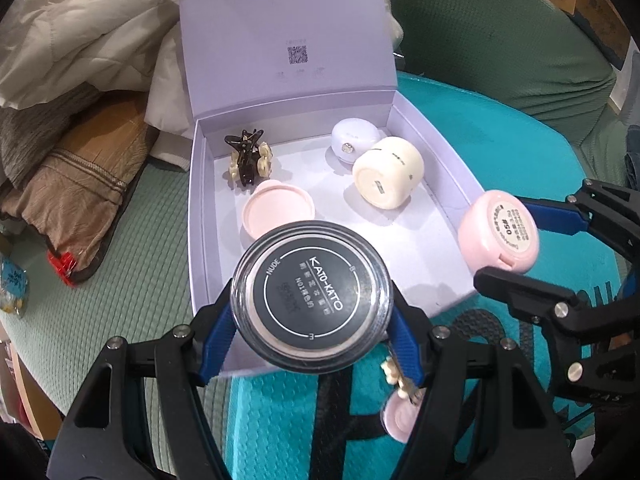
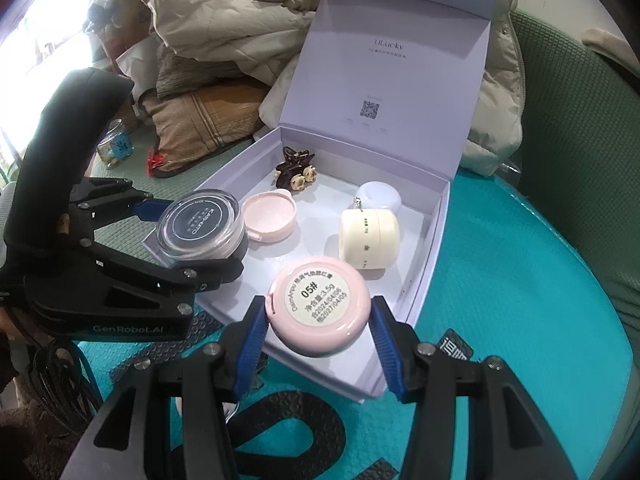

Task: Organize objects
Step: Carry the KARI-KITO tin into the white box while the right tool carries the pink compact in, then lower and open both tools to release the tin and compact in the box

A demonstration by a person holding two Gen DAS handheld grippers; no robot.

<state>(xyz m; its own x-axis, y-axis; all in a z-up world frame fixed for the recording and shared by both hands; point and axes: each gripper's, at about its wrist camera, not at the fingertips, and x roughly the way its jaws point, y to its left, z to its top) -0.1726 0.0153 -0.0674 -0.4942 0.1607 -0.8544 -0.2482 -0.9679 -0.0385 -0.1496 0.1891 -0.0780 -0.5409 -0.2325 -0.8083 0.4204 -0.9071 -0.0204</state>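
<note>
An open lilac gift box (image 1: 440, 148) (image 2: 424, 240) lies on a teal mat. Inside are a dark hair claw (image 1: 248, 156) (image 2: 296, 170), a pink lid (image 1: 278, 210) (image 2: 269, 216), a white compact (image 1: 354, 136) (image 2: 380, 196) and a cream jar on its side (image 1: 388, 174) (image 2: 368, 238). My left gripper (image 1: 312, 308) (image 2: 188, 236) is shut on a clear black-labelled KATO-KATO jar (image 1: 312, 296) (image 2: 200, 226) above the box's near-left part. My right gripper (image 2: 318, 316) (image 1: 504, 232) is shut on a pink compact (image 2: 316, 306) (image 1: 498, 232) above the box's near-right edge.
The teal mat (image 2: 520, 320) lies on a green quilted surface (image 1: 120, 260). Heaped cream bedding (image 1: 80, 28) and a tan bag (image 1: 76, 184) sit left of the box. A small pink piece and a cream clip (image 1: 400, 404) lie on the mat under my left gripper.
</note>
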